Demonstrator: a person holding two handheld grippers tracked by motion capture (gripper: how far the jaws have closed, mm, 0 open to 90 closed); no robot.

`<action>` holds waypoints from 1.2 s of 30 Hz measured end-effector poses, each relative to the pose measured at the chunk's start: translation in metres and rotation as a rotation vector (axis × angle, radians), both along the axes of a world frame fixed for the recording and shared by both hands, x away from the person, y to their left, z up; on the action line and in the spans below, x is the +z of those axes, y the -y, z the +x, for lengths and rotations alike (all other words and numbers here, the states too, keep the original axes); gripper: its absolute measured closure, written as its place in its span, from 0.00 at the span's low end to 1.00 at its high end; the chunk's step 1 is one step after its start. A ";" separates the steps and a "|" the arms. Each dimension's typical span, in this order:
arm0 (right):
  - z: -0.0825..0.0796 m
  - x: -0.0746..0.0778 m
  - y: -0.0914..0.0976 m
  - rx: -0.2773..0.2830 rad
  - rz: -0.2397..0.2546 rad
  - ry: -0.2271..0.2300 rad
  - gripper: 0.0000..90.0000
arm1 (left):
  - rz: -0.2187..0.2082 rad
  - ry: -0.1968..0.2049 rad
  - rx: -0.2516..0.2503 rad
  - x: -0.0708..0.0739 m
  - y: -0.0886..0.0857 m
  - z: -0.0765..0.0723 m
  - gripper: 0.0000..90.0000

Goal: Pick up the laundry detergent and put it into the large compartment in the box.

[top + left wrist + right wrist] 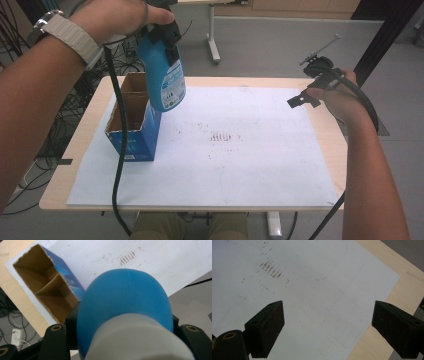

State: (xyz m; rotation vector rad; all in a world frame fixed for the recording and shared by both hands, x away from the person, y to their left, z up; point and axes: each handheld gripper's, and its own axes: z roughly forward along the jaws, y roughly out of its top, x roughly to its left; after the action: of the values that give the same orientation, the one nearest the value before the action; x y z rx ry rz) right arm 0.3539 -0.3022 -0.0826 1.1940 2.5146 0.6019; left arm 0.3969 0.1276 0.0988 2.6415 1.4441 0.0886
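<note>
The left gripper (167,35) has its fingers clamped on a blue bottle (164,75), held in the air just above the open cardboard box (134,122) at nine o'clock on the desk (82,145). The right gripper (328,327) hovers at three o'clock over the white sheet (240,145), fingers wide, gripping nothing.
</note>
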 end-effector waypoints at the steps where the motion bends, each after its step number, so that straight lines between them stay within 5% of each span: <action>1: 0.000 0.000 0.000 0.000 0.000 0.003 0.12 | -0.005 0.000 0.017 0.000 -0.003 0.001 0.44; 17: -0.002 -0.001 0.003 0.004 0.012 0.010 0.12 | -0.029 -0.014 0.212 0.010 -0.046 0.008 0.44; 36: 0.002 -0.001 -0.002 0.016 0.018 0.014 0.12 | -0.021 -0.019 0.408 -0.009 -0.090 0.016 0.44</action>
State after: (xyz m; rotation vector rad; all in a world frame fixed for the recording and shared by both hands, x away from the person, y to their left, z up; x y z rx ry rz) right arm 0.3562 -0.2999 -0.0836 1.1729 2.5145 0.6354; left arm 0.4125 0.2175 0.0899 2.2967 1.9555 0.0865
